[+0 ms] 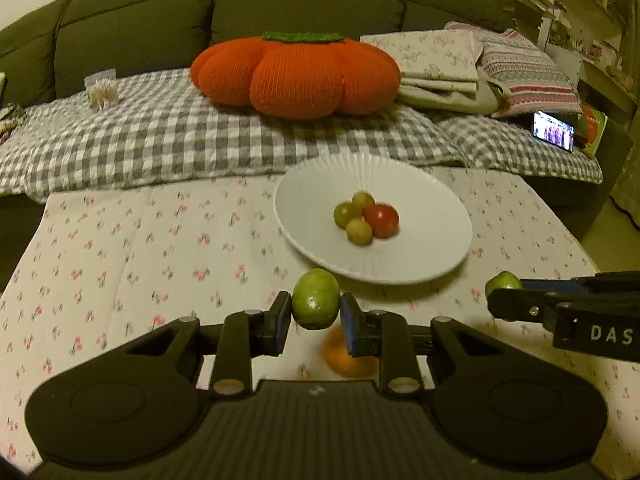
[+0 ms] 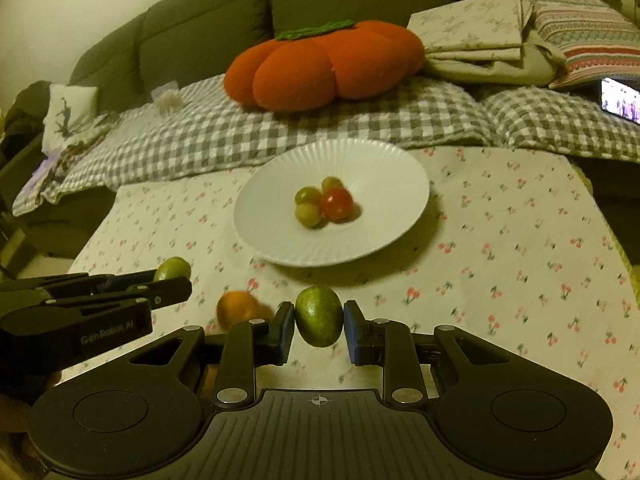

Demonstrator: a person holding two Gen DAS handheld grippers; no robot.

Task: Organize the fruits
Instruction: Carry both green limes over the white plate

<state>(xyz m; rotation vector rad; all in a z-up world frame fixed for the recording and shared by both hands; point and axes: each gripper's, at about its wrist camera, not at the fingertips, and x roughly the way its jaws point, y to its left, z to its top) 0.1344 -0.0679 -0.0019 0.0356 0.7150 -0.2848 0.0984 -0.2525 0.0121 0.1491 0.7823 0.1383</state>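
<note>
A white ribbed plate [image 1: 424, 196] [image 2: 380, 168] stands on the flowered tablecloth and holds three small green fruits [image 1: 346, 214] [image 2: 308, 195] and a red one [image 1: 382, 220] [image 2: 337, 203]. My left gripper [image 1: 316, 314] is shut on a green fruit [image 1: 316, 304] just in front of the plate; it also shows in the right wrist view [image 2: 173, 269]. My right gripper [image 2: 319, 322] is shut on another green fruit [image 2: 319, 316], which also shows in the left wrist view [image 1: 502, 282]. An orange fruit [image 1: 348, 362] [image 2: 240, 308] lies on the cloth between the grippers.
Behind the table is a green sofa [image 1: 160, 20] with a checked blanket [image 1: 160, 136], an orange pumpkin cushion [image 1: 296, 76] [image 2: 324, 64] and folded linens [image 1: 440, 68]. A lit phone [image 1: 553, 131] leans at the right. The flowered tablecloth [image 1: 120, 260] stretches left and right of the plate.
</note>
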